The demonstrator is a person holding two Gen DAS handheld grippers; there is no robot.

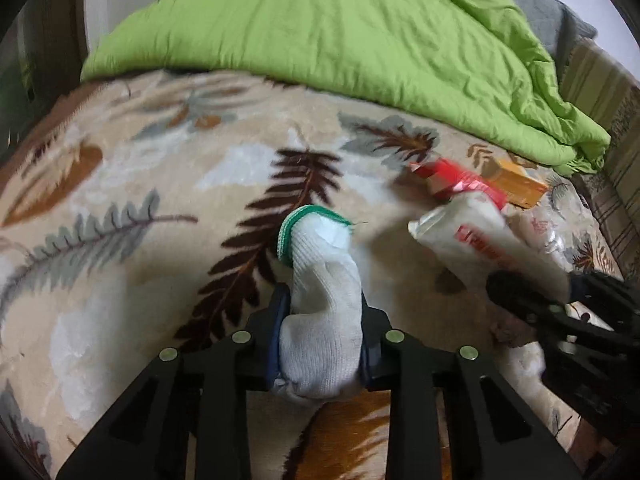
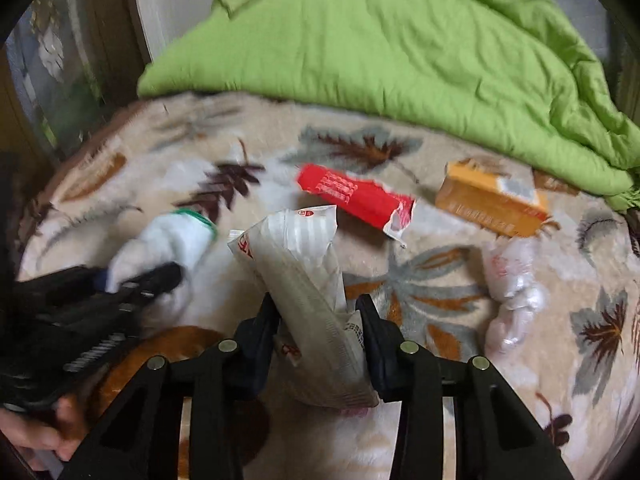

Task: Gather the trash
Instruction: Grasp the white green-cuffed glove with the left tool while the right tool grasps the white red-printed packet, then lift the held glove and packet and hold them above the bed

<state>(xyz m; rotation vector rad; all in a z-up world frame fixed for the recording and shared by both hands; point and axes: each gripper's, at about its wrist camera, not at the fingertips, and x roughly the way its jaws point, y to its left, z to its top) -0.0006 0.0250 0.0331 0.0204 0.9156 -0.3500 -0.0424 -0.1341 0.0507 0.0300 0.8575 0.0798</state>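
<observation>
Left gripper (image 1: 322, 312) clamps a white glove (image 1: 320, 300); right gripper (image 2: 318, 332) pinches a white wrapper (image 2: 304, 280); red packet (image 2: 356, 198) at its 12 o'clock, orange box (image 2: 490, 204) at 2

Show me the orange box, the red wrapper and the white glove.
orange box (image 2: 494, 202), right wrist view, its long front face.
red wrapper (image 2: 352, 196), right wrist view, its middle.
white glove (image 1: 324, 320), left wrist view, knit body between the tongs.
</observation>
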